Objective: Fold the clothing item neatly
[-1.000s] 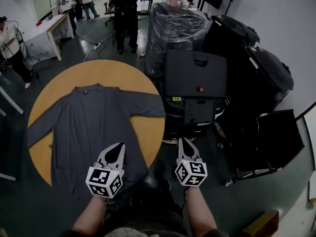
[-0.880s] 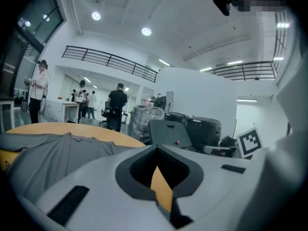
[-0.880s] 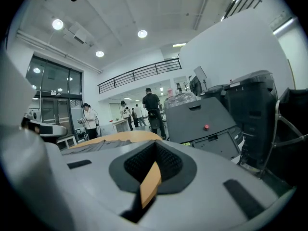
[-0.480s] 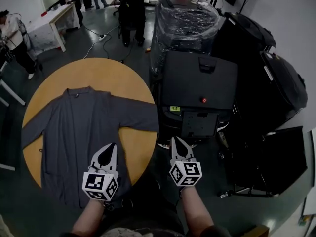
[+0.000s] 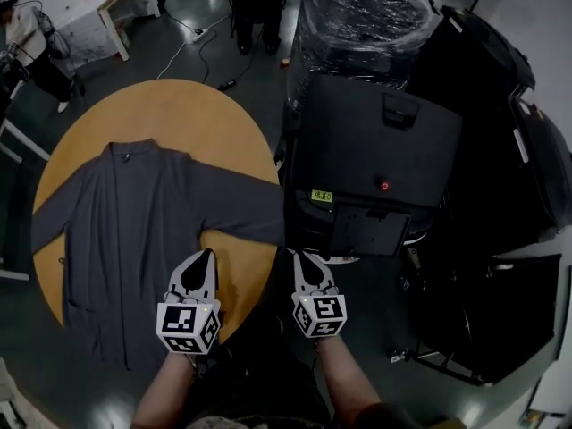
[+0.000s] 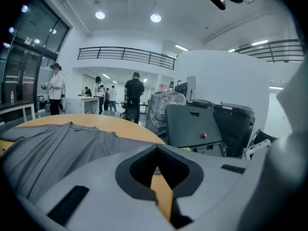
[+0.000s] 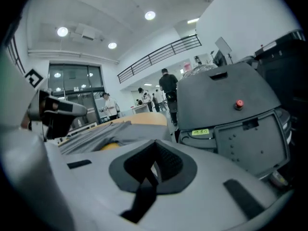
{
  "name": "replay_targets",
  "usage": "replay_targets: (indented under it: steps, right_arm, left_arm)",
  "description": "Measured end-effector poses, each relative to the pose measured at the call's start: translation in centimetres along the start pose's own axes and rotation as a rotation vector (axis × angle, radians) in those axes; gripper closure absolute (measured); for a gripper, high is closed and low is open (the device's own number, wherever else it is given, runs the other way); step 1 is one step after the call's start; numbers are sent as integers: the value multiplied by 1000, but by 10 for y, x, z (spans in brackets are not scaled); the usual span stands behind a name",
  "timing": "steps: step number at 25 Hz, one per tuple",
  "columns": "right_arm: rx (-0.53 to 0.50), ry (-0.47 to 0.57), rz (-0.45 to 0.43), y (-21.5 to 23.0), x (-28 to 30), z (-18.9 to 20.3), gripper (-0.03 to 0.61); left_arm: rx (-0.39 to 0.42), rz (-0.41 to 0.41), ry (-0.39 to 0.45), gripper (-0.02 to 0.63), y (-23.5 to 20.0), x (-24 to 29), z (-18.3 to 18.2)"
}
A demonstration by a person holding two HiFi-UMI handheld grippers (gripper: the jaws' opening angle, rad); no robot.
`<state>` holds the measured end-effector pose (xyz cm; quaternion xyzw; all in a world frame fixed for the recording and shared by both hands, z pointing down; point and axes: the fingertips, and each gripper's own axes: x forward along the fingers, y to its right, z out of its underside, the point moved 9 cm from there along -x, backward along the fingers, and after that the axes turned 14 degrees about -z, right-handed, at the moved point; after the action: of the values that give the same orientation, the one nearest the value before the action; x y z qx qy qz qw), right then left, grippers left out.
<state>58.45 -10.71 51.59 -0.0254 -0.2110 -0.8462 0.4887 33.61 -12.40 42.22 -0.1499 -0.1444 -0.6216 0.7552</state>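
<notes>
A grey long-sleeved cardigan [image 5: 134, 231] lies spread flat, front up, on a round wooden table [image 5: 192, 123]; its right sleeve [image 5: 246, 213] reaches the table's right edge. My left gripper [image 5: 207, 256] hovers over the table's near right part, beside the cardigan's hem, jaws shut and empty. My right gripper [image 5: 298, 257] hangs just off the table's right edge, also shut with nothing in it. In the left gripper view the cardigan [image 6: 53, 148] stretches ahead to the left. In the right gripper view the cardigan's sleeve [image 7: 130, 131] lies ahead on the left.
A black case with a red button [image 5: 371, 164] stands close against the table's right side. A plastic-wrapped stack [image 5: 357, 16] and more black cases [image 5: 483, 70] lie behind it. People stand by a white table [image 5: 112, 7] at the far left.
Both grippers have moved forward and down toward the table's near right edge, staying shut. The table and cardigan now sit lower and closer in the head view.
</notes>
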Motion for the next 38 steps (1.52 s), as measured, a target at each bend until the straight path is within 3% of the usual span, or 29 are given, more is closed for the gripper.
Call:
replay_targets:
  steps: [6, 9, 17, 21, 25, 28, 34, 38]
  right_arm:
    - [-53, -193, -98, 9, 24, 45, 578]
    - [-90, -281, -114, 13, 40, 63, 528]
    - [-74, -415, -76, 34, 81, 97, 455]
    - [-141, -477, -21, 46, 89, 106, 451]
    - [-135, -472, -6, 52, 85, 101, 468]
    - [-140, -434, 60, 56, 75, 90, 559]
    - [-97, -294, 132, 57, 50, 53, 568]
    - [-136, -216, 153, 49, 42, 19, 568]
  left_arm:
    - [7, -20, -31, 606, 15, 19, 9]
    - [-5, -46, -46, 606, 14, 25, 13]
    - [-14, -101, -92, 606, 8, 37, 26]
    - [-21, -102, -99, 606, 9, 41, 26]
    - [-16, -105, -90, 606, 8, 44, 22]
    - [-26, -107, -91, 606, 6, 43, 24]
    - [-20, -101, -55, 606, 2, 31, 13]
    - [-42, -109, -19, 606, -7, 16, 4]
